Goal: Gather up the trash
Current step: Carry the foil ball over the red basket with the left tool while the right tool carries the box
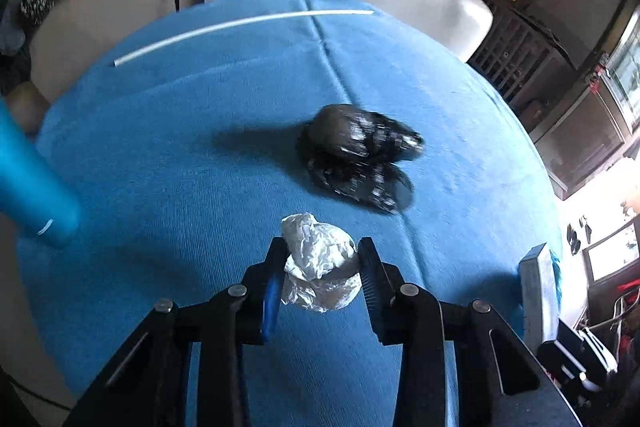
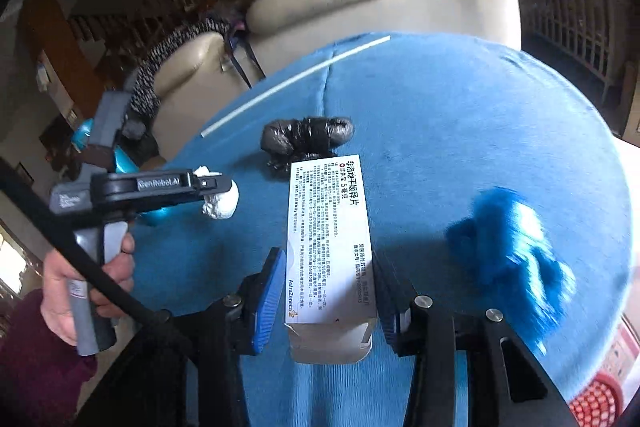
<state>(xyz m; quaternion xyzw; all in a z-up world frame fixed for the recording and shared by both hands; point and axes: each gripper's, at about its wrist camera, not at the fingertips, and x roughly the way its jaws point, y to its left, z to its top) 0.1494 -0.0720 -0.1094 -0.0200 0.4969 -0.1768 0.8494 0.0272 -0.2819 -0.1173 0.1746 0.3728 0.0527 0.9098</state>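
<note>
Over on the left, the left gripper (image 1: 320, 259) has its jaws pinched on a crumpled white wad (image 1: 318, 263), lifted clear of the blue-covered desk (image 1: 160, 147); the right wrist view shows that same wad hanging off the gripper's tip, with a hand (image 2: 86, 279) around the handle. Moving across: a black crumpled bag (image 1: 356, 157) sits loose mid-desk, nobody on it yet, and a long white straw (image 1: 240, 23) lies along the far edge, also untouched. Further right, the right gripper (image 2: 330, 291) has its jaws closed in against the sides of a white medicine box (image 2: 330, 235), printed face up. Just beyond it, a blurry blue fuzzy thing (image 2: 512, 239) rests on the cloth. So, by my reading, two pieces are in hand and at least two are left. No bin is in view.
</note>
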